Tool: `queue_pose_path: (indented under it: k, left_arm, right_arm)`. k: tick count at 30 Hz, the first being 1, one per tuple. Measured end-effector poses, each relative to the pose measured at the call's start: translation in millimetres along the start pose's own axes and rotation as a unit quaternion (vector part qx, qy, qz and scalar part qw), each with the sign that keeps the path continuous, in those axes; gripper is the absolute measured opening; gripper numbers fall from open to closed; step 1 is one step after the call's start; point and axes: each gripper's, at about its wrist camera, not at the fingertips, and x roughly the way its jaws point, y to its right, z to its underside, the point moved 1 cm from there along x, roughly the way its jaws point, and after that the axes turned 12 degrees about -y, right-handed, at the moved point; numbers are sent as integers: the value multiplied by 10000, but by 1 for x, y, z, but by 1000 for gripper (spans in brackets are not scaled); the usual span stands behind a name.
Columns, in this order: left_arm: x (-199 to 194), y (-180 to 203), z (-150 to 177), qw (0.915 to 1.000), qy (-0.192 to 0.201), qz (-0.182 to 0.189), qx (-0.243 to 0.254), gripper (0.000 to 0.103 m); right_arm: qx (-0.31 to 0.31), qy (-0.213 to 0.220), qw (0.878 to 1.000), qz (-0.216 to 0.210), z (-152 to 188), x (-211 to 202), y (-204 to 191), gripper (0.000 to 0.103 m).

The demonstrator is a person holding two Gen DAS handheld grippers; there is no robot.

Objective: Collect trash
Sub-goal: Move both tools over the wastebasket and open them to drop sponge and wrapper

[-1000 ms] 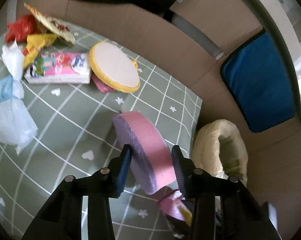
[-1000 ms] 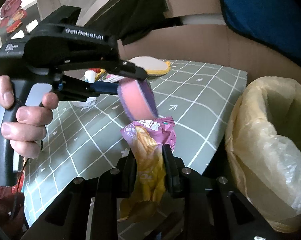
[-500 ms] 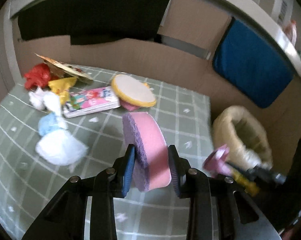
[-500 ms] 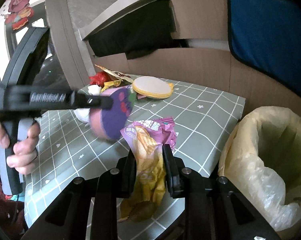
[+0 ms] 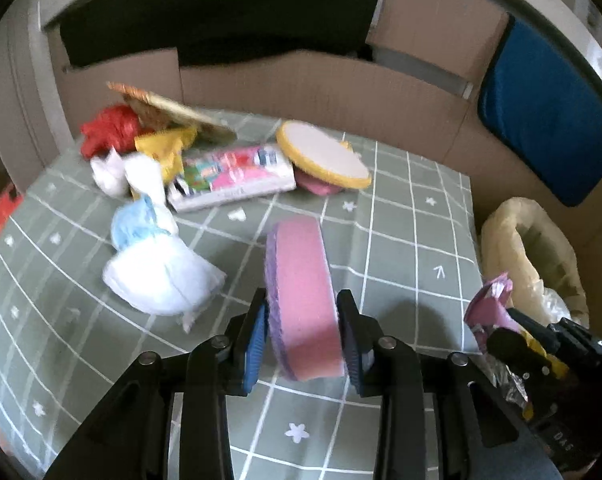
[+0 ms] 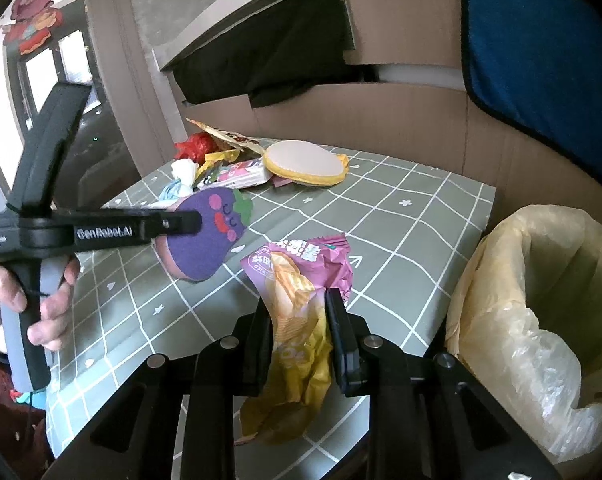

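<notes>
My left gripper (image 5: 301, 308) is shut on a thick round sponge (image 5: 301, 280), pink with a purple face, and holds it off the green checked tablecloth (image 5: 401, 220). The right wrist view shows that sponge (image 6: 209, 236) at the left, its purple cartoon face turned toward the camera, with a hand on the left gripper's handle. My right gripper (image 6: 297, 308) is shut on a crumpled pink and yellow chip bag (image 6: 297, 280) at the table's near edge. A bin lined with a yellowish plastic bag (image 6: 541, 280) stands open just right of the table.
At the table's far side lies a heap of trash: a red bag (image 5: 109, 128), white and blue crumpled plastic (image 5: 161, 276), a colourful flat pack (image 5: 229, 176) and a yellow-rimmed round pad (image 5: 325, 152). Cardboard walls (image 5: 321, 80) ring the table. A blue cloth (image 5: 549, 112) hangs at the right.
My left gripper closed on the sponge, lifted it off the cloth and carried it leftward while rolling. The right gripper has stayed put with the chip bag.
</notes>
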Motion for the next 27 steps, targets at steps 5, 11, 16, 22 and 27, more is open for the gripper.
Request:
queue_pose_path:
  k: [5, 11, 16, 22, 27]
  left_arm:
    - [-19, 10, -3, 9988, 485, 94, 43, 31]
    - [-68, 53, -5, 9884, 1413, 34, 551, 31]
    - [-90, 101, -5, 9789, 1744, 240, 1042, 31]
    - [-81, 149, -11, 9753, 1678, 586, 1308, 32]
    - [-68, 184, -5, 9718, 1637, 848, 1469, 32]
  right_arm:
    - [-25, 278, 9996, 74, -10, -17, 4, 24]
    - [54, 851, 9957, 362, -30, -67, 24, 24]
    - [270, 1186, 9896, 769, -35, -107, 53, 24]
    - [602, 1328, 9827, 1139, -23, -140, 89, 24]
    - [804, 1349, 9773, 1421, -12, -153, 112, 24]
